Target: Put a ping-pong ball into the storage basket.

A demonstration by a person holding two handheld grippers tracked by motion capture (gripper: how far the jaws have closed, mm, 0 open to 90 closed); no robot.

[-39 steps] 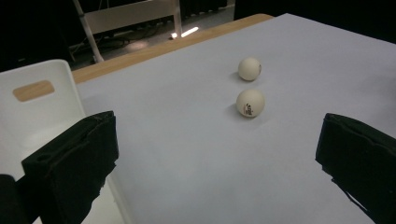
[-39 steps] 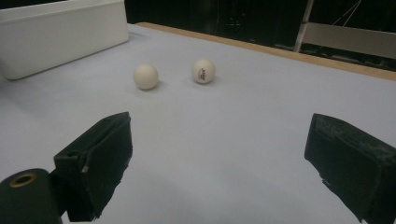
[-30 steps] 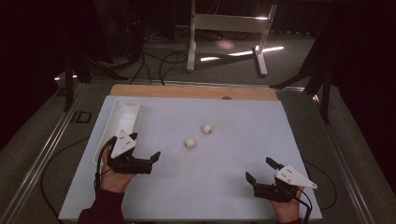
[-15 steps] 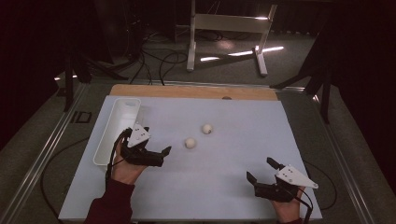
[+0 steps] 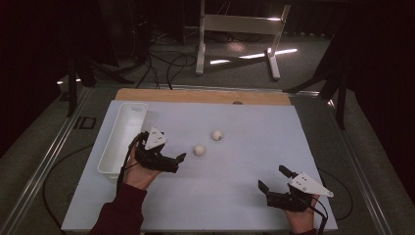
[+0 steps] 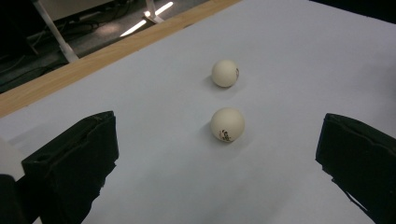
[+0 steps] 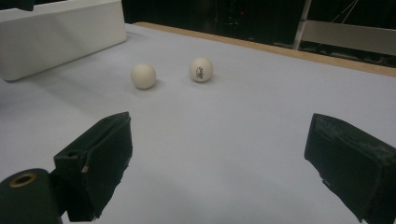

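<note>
Your left gripper (image 5: 180, 157) gapes wide and empty just beside the nearer ball (image 5: 198, 150), the farther ball (image 5: 217, 135) beyond it. Your right gripper (image 5: 274, 179), equally wide and empty, sits well apart. The balls' printed marks are illegible.

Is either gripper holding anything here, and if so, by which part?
Nothing is held. The left gripper is open and aimed at the nearer ball; the right gripper is open, well short of both balls.
</note>
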